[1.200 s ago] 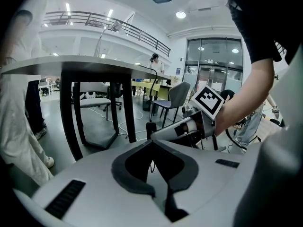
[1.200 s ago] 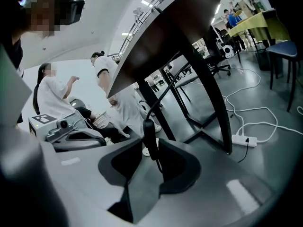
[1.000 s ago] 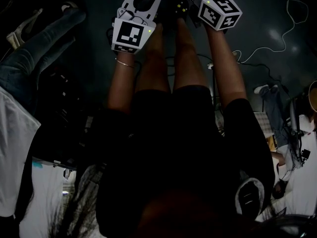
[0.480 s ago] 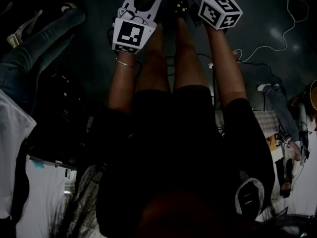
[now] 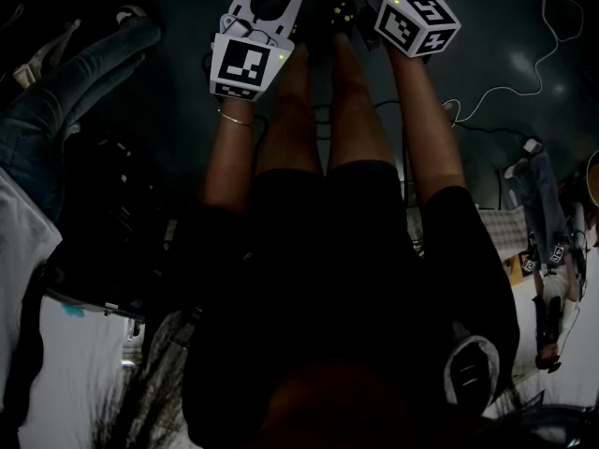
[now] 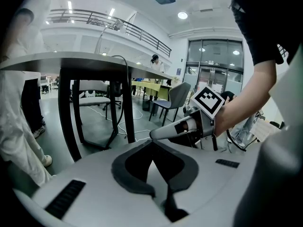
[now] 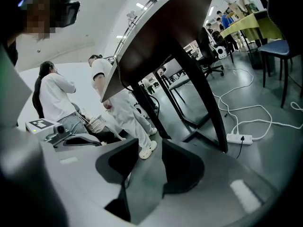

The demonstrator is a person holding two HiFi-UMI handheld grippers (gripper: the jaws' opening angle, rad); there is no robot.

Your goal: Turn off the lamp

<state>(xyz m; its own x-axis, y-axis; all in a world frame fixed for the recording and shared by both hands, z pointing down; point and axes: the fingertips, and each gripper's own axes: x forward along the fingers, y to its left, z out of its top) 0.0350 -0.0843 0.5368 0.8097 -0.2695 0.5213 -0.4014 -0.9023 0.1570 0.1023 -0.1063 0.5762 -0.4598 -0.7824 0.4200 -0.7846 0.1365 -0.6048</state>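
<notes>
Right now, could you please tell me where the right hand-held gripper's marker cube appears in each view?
Head view: the marker cube is at the top, right of centre.
Left gripper view: the cube is right of centre.
Right gripper view: not in it. Only the right hand-held gripper shows, its jaws apart, empty and just opening.
Shared landmark: the dark table, in both gripper views.
</notes>
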